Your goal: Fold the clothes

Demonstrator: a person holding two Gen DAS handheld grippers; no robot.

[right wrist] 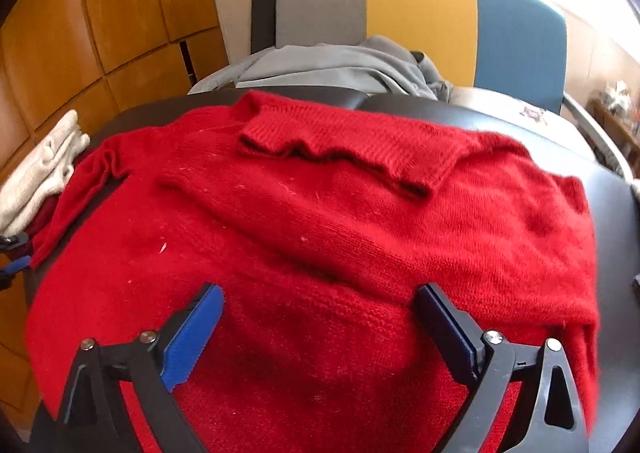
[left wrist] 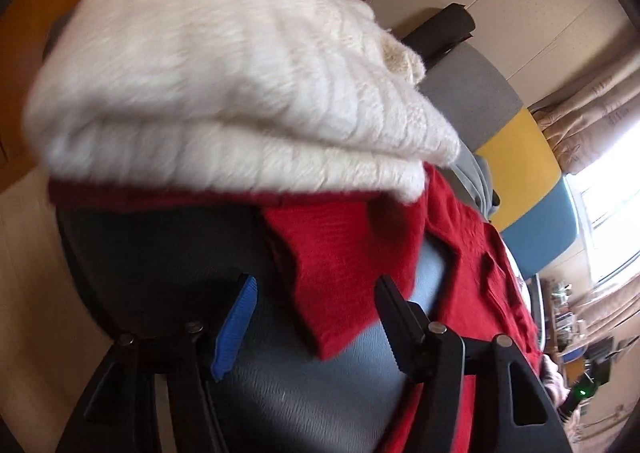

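Note:
A red knit sweater (right wrist: pixel 320 237) lies spread on a dark table (right wrist: pixel 612 197), one sleeve folded across its chest. My right gripper (right wrist: pixel 320 317) is open and empty just above the sweater's lower body. My left gripper (left wrist: pixel 316 293) is open and empty at the table's left end, with the cuff of the sweater's other sleeve (left wrist: pixel 340 285) lying between its fingers. A folded white fluffy knit (left wrist: pixel 224 85) sits on a dark red folded garment just beyond the left gripper. It also shows in the right wrist view (right wrist: pixel 40 173).
A grey garment (right wrist: pixel 340 65) is heaped at the far side of the table. A chair with grey, yellow and blue back panels (right wrist: pixel 420 13) stands behind it. Orange wooden cabinets (right wrist: pixel 100 13) line the left wall. A bright window is at the right.

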